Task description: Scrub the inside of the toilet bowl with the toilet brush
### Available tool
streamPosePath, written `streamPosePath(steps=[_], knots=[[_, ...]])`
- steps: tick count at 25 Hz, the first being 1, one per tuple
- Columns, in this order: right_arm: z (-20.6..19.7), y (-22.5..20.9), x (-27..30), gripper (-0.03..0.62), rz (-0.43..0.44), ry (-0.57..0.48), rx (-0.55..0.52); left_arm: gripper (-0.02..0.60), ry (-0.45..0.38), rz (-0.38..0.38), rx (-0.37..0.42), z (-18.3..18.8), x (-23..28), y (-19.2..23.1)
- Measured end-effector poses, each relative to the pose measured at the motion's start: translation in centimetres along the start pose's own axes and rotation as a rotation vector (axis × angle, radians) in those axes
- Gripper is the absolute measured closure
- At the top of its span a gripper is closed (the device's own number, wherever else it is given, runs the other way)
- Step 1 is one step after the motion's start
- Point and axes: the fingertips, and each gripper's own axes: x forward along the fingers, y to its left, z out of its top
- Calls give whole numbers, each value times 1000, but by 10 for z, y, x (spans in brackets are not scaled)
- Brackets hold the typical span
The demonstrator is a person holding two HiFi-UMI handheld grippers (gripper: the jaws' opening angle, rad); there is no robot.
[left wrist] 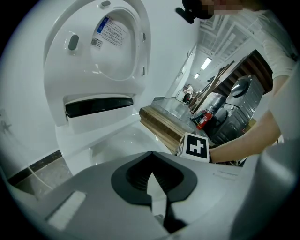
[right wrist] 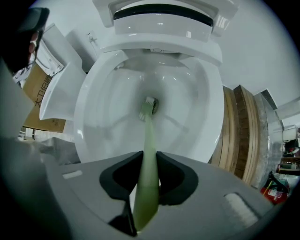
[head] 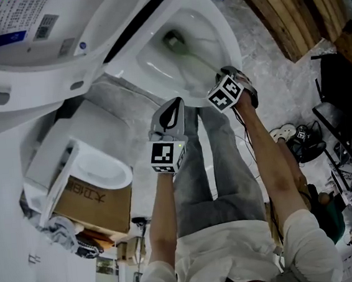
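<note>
The white toilet bowl point(head: 212, 36) stands with its lid point(head: 21, 34) raised. A pale green toilet brush point(right wrist: 149, 140) reaches down into the bowl point(right wrist: 192, 117), with its head point(right wrist: 147, 108) at the drain opening. My right gripper point(right wrist: 146, 161) is shut on the brush handle. In the head view this gripper point(head: 224, 79) hangs over the bowl's near rim, and the brush head point(head: 173, 41) lies deep inside. My left gripper point(head: 171, 109) is shut with nothing in it, held left of the right one and just outside the rim. Its jaws point(left wrist: 151, 157) point toward the lid point(left wrist: 108, 51).
A cardboard box point(head: 95, 202) and a second white toilet piece point(head: 101, 170) stand at the left. Wooden planks point(head: 293, 6) lean at the right of the bowl. Cables and gear point(head: 301, 140) lie on the floor at the right. A red fire extinguisher point(left wrist: 202, 119) is farther back.
</note>
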Motion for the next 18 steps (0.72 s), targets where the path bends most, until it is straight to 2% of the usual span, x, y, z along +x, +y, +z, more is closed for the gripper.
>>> streamPosePath(steps=[10,18], knots=[[-41,20,-46,503,24,-18,56,561,-19,-10,8,17,-25,-18],[-37,23,-101,503,37,-122,145,563,-29,-20,29,35,-51,-31]])
